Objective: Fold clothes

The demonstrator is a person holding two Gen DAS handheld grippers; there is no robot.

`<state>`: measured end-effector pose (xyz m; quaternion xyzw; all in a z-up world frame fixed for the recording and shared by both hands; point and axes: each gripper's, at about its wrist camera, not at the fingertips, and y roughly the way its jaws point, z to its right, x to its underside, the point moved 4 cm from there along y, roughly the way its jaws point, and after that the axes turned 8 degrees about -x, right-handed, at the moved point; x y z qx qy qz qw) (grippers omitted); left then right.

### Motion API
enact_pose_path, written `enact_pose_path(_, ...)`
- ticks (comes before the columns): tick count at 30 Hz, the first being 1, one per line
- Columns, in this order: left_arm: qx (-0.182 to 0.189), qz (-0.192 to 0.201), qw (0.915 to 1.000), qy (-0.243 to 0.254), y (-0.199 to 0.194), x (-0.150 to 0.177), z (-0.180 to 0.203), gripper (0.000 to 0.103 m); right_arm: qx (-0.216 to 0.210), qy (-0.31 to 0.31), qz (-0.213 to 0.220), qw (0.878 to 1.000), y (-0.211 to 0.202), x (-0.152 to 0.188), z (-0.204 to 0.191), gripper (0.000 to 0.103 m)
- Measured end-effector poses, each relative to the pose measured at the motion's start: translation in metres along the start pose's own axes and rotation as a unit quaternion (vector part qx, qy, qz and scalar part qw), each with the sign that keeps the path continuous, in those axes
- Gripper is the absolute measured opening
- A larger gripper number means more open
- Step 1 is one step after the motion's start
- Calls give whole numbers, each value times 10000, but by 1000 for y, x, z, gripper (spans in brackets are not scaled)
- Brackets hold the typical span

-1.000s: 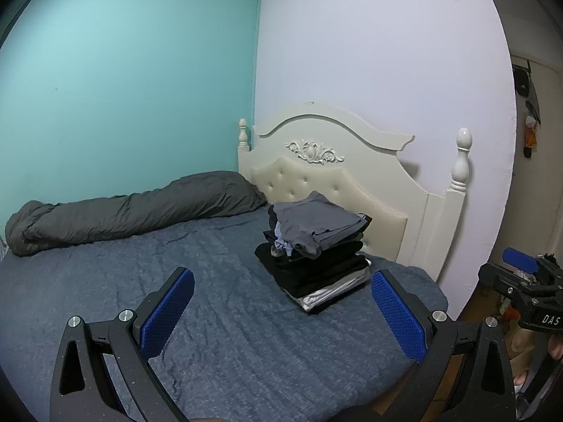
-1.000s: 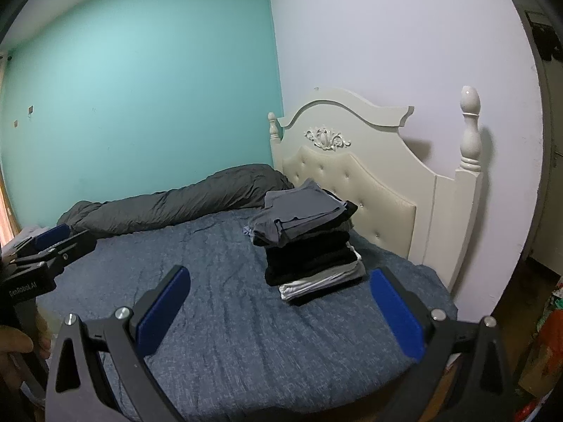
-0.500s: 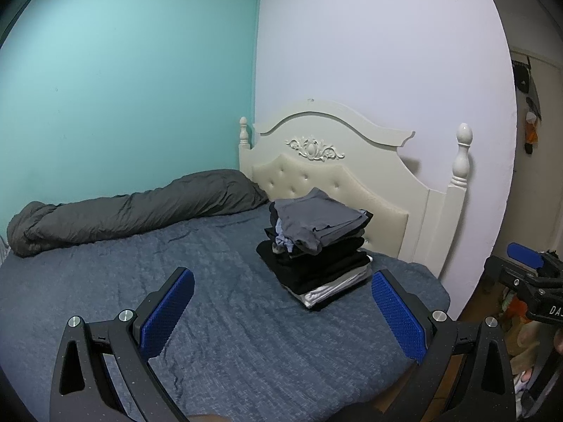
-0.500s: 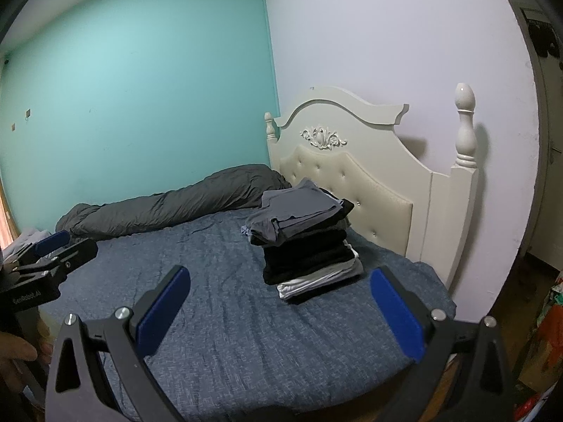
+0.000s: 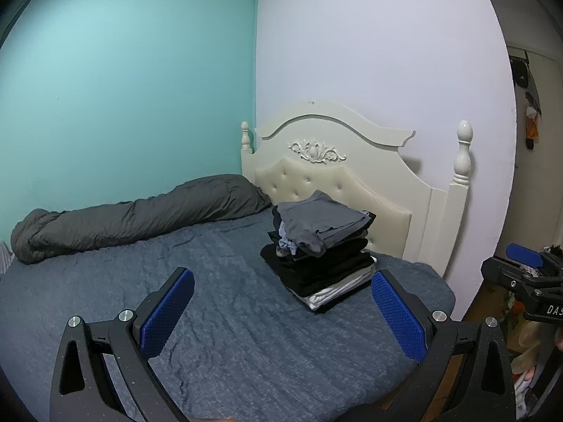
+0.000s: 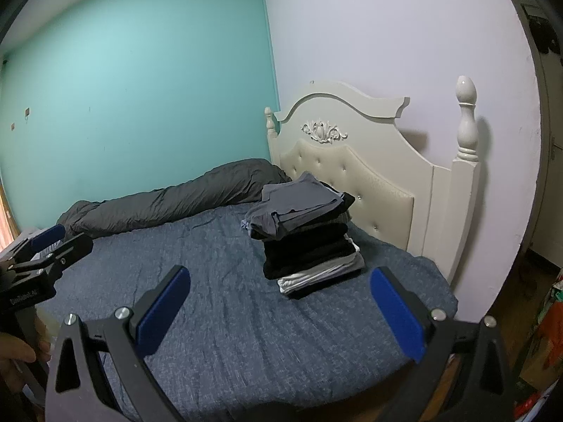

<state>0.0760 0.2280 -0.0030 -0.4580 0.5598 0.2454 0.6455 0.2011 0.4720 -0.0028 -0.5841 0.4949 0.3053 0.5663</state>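
Note:
A stack of folded clothes (image 5: pixel 318 249) (image 6: pixel 306 239), grey on top, black below and white at the bottom, sits on the blue bedspread (image 5: pixel 228 316) (image 6: pixel 228 316) near the headboard. My left gripper (image 5: pixel 281 283) hangs open above the bed's near side, holding nothing. My right gripper (image 6: pixel 279 279) is open too, well short of the stack. Each gripper shows at the other view's edge: the right gripper (image 5: pixel 524 274) at far right, the left gripper (image 6: pixel 42 256) at far left with a hand under it.
A rolled grey duvet (image 5: pixel 133 214) (image 6: pixel 169 200) lies along the turquoise wall. The cream headboard (image 5: pixel 337 172) (image 6: pixel 355 147) stands behind the stack. Clutter on the floor (image 6: pixel 542 337) sits right of the bed; items hang by a doorway (image 5: pixel 527 112).
Both views have drifted slightly back and up from the bed; the stack sits a little lower and farther. Both grippers stay open.

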Motion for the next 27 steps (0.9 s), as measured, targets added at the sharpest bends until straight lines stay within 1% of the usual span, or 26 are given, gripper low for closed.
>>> enact_pose_path(8, 56, -14, 10000, -25, 1, 1, -2, 103, 16, 16, 52, 10000, -2, 0, 1, 103)
enact_pose_path(27, 114, -6, 9999, -62, 4, 6, -6, 103, 11, 78, -52, 10000, 4, 6, 3, 103)
